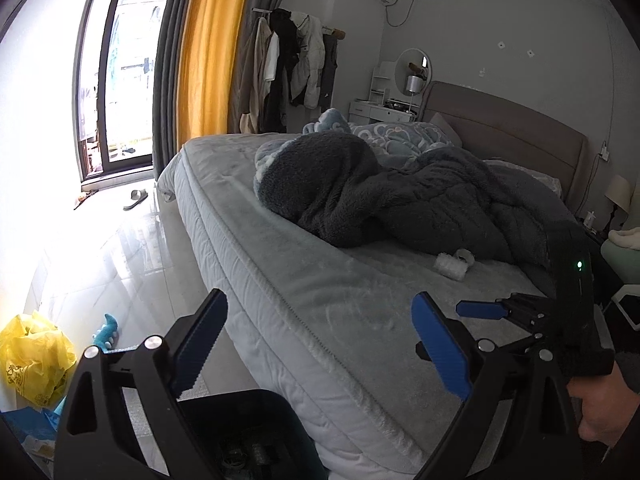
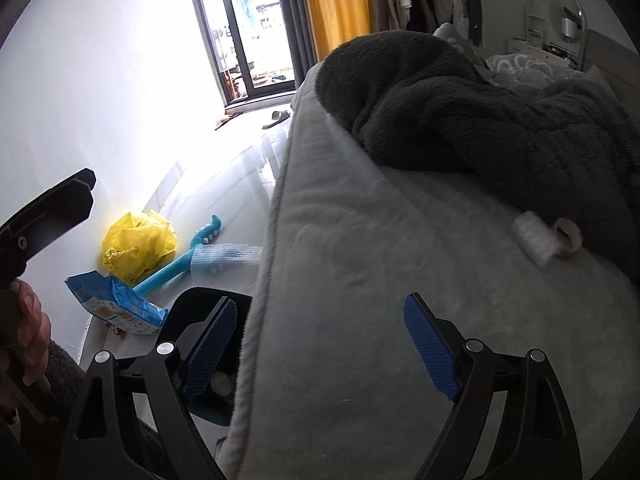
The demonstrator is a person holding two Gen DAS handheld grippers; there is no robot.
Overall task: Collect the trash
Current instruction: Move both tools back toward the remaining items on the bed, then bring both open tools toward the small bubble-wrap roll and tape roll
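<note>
We see both grippers held over the near edge of a bed (image 1: 304, 280), and both stand with their blue pads wide apart and nothing between them. The left gripper (image 1: 320, 344) hangs over the bed's left edge, above a dark bin (image 1: 248, 420) that stands on the floor against the mattress. The right gripper (image 2: 320, 348) is over the mattress a little further right; in the left wrist view it also shows at the right edge, held in a hand (image 1: 600, 412).

The trash lies in two places. On the bed, near the right side, a small white wad (image 2: 536, 240) rests on the grey cover with a pale ring of tape (image 2: 570, 238) touching it, both just beside the edge of a dark fleece blanket (image 2: 480, 120) heaped across the middle of the bed. On the floor to the left, by the white wall, we find a crumpled yellow plastic bag (image 2: 138, 246), a blue packet (image 2: 116, 302) nearer to us, a blue toy guitar (image 2: 180, 264) and a strip of bubble wrap (image 2: 224, 260) lying by it. Inside the bin something pale and round (image 2: 222, 382) shows beside the right gripper's left pad.

Far off, a slipper (image 1: 136, 199) lies on the shiny floor by the window.
</note>
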